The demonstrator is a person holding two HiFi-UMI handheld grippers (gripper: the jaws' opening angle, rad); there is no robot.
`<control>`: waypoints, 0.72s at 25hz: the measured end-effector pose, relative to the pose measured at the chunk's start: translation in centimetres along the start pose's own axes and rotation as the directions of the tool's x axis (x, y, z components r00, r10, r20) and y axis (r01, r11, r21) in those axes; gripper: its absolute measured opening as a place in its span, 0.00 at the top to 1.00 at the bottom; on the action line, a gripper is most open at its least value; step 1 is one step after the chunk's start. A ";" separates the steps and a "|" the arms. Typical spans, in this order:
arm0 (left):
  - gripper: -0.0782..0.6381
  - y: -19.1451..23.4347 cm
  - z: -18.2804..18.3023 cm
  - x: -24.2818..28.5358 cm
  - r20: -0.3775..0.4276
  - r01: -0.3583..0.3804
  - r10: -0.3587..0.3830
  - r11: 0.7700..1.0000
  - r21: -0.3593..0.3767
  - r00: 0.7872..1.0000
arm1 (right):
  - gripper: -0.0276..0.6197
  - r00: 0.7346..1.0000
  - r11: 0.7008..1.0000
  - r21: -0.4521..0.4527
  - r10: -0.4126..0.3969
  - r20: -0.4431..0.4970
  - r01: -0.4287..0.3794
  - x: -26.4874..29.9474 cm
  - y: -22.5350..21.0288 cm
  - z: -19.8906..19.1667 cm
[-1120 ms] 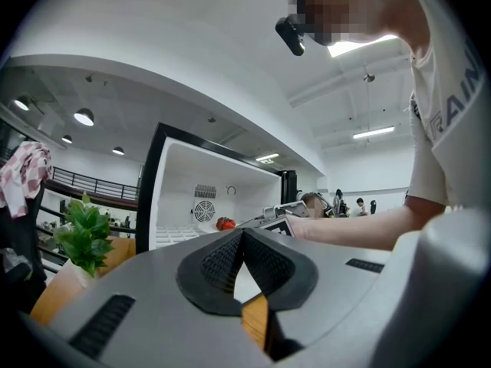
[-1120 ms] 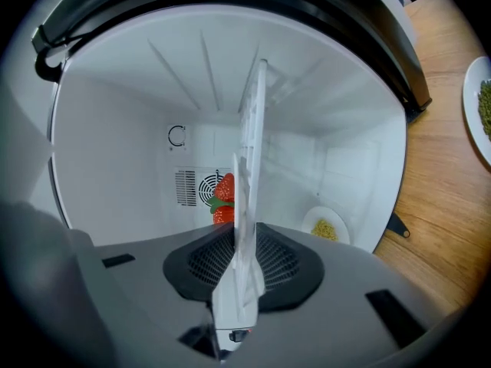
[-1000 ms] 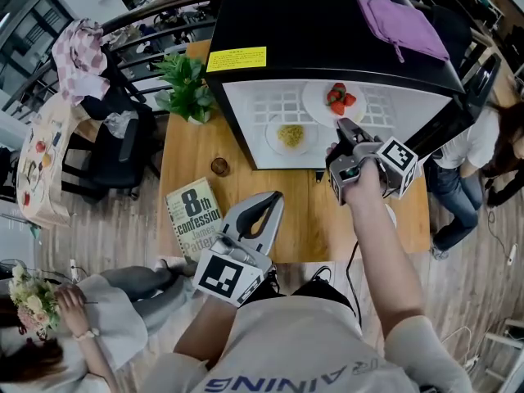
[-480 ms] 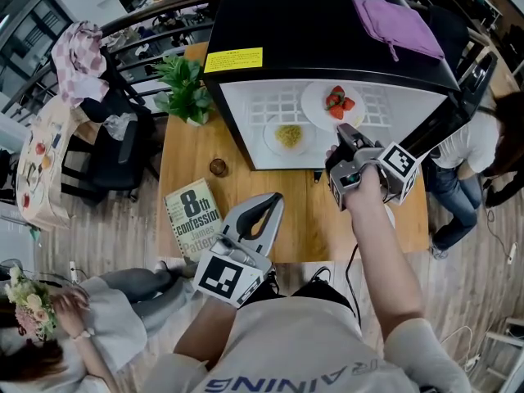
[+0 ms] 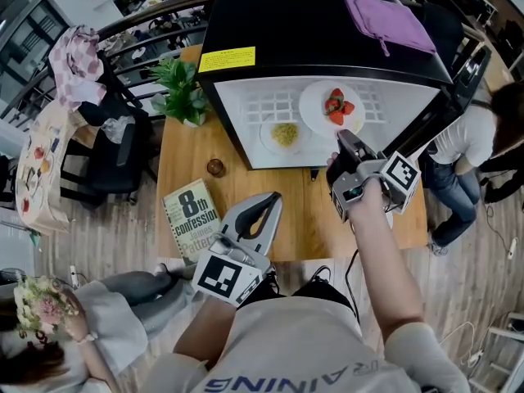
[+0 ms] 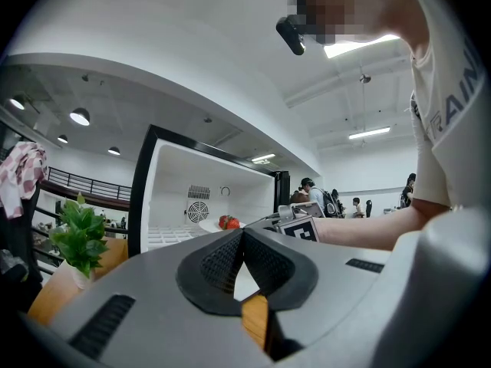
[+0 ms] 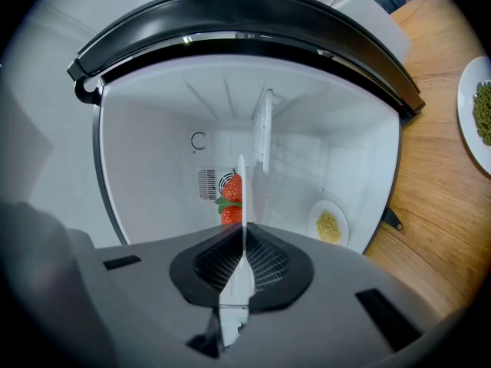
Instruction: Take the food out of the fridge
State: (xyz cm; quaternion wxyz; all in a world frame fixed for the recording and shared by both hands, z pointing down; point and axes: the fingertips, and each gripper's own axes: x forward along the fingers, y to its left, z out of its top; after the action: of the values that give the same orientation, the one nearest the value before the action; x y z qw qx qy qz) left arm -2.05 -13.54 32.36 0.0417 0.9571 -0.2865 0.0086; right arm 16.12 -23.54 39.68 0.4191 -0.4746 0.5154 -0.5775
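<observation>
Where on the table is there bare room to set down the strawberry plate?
The table is bare in front of the fridge, between the book and the right gripper. Its left strip is crowded: plant, small brown object, book.

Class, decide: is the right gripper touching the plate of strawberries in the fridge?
Touching. The right gripper view shows the right gripper with its jaws clamped on the thin white rim of the plate of strawberries, seen edge-on between them.

You hold two grippers: left gripper (image 5: 274, 196), right gripper (image 5: 344, 136). Ahead of the right gripper, one fridge (image 5: 311, 23) holds two plates, strawberry plate (image 5: 315, 105) and yellow-food plate (image 5: 268, 137); a third plate (image 7: 466, 121) lies to its right. One book (image 5: 190, 218), one plant (image 5: 182, 84).
</observation>
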 end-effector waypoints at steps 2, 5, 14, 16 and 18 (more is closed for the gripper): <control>0.88 -0.1 0.0 0.0 0.002 0.004 -0.004 1.000 0.002 1.000 | 0.91 1.000 1.000 -0.011 0.003 -0.015 -0.004 -0.7 0.3 -0.4; 0.88 -0.4 0.2 0.1 0.006 0.009 -0.009 1.000 0.004 1.000 | 0.91 0.999 1.000 -0.029 -0.005 -0.041 0.004 -2.3 0.7 -1.1; 0.88 -2.1 0.4 0.0 0.011 0.026 -0.026 1.000 0.008 1.000 | 0.91 0.990 0.996 -0.086 -0.003 -0.138 -0.009 -9.0 0.4 -3.2; 0.88 -2.6 0.4 0.0 0.011 0.031 -0.031 0.999 0.007 0.999 | 0.91 0.985 0.995 -0.102 -0.015 -0.170 -0.003 -10.5 0.0 -3.6; 0.88 -3.0 0.4 0.2 0.009 0.033 -0.034 0.999 0.007 0.999 | 0.91 0.981 0.994 -0.113 -0.023 -0.192 0.001 -11.8 -0.5 -3.8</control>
State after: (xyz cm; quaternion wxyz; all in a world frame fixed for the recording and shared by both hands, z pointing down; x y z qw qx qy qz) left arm -0.25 -11.13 31.76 0.0371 0.9620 -0.2706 0.0044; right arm 14.73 -11.29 38.76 0.3363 -0.4424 0.5824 -0.5934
